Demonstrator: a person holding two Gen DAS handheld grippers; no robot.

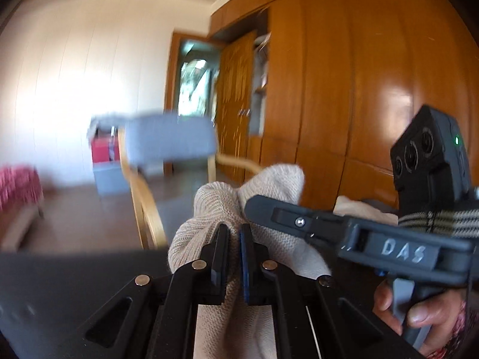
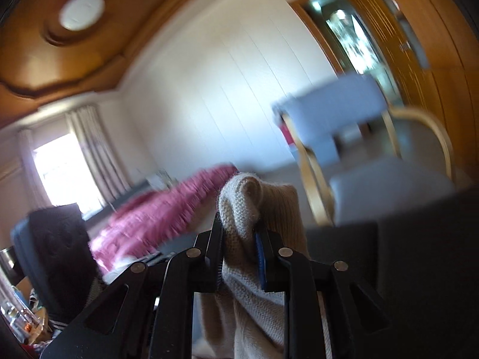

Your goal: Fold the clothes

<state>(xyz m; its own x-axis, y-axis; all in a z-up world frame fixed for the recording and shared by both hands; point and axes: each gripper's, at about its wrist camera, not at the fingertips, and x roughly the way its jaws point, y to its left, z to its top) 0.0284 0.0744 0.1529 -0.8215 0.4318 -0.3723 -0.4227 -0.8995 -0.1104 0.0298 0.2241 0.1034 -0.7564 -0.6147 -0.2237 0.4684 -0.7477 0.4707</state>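
Both claws, left claw [image 1: 235, 233] and right claw [image 2: 239, 233], clamped on beige knit garment [image 1: 209, 206], raised, cloth hanging below toward dark desk [image 1: 74, 269]

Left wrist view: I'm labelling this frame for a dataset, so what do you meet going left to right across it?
Pink bedspread → red box → grey chair → beige knit garment clamped in the left gripper → right gripper → wooden wardrobe behind it.
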